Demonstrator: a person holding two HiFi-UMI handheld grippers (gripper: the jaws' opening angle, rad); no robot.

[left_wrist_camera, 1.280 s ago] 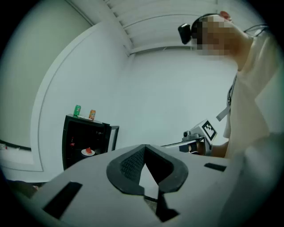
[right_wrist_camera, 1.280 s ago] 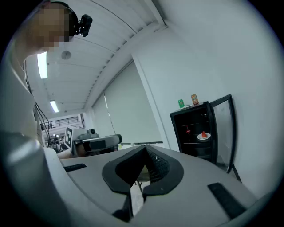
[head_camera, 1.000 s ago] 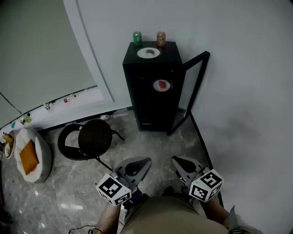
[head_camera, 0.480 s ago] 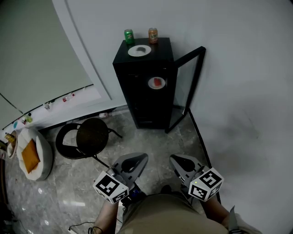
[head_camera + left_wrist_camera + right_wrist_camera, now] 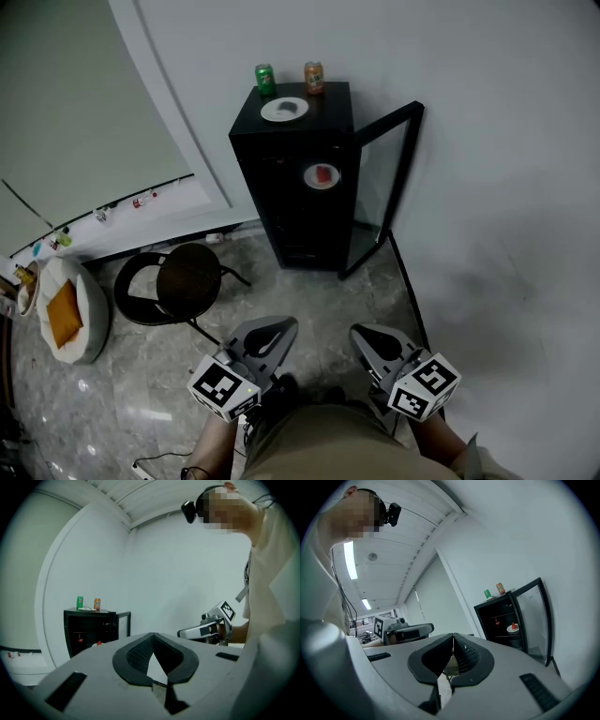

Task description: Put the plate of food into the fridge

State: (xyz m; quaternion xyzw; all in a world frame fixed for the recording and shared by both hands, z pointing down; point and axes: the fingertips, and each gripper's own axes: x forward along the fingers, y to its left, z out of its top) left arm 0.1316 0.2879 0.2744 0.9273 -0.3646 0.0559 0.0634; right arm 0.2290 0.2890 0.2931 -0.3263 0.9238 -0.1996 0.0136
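Observation:
A black mini fridge point(image 5: 298, 187) stands against the wall with its glass door point(image 5: 384, 183) swung open to the right. Inside, on a shelf, sits a white plate of food point(image 5: 322, 175) with something red on it; the right gripper view shows this plate of food point(image 5: 513, 628) too. On top of the fridge are an empty-looking white plate point(image 5: 284, 110), a green can point(image 5: 265, 79) and an orange can point(image 5: 313, 77). My left gripper point(image 5: 289, 325) and right gripper point(image 5: 360, 330) are side by side well short of the fridge. Both are shut and hold nothing.
A black round stool point(image 5: 187, 279) stands left of the fridge. Further left a white cushion bed point(image 5: 66, 323) with an orange pad lies on the marble floor. A white wall runs along the right. Small items line the low ledge point(image 5: 122, 204) at the left.
Both grippers have drifted a little lower in the head view, away from the fridge. Their jaws stay shut. The fridge, its door and the plates have not moved.

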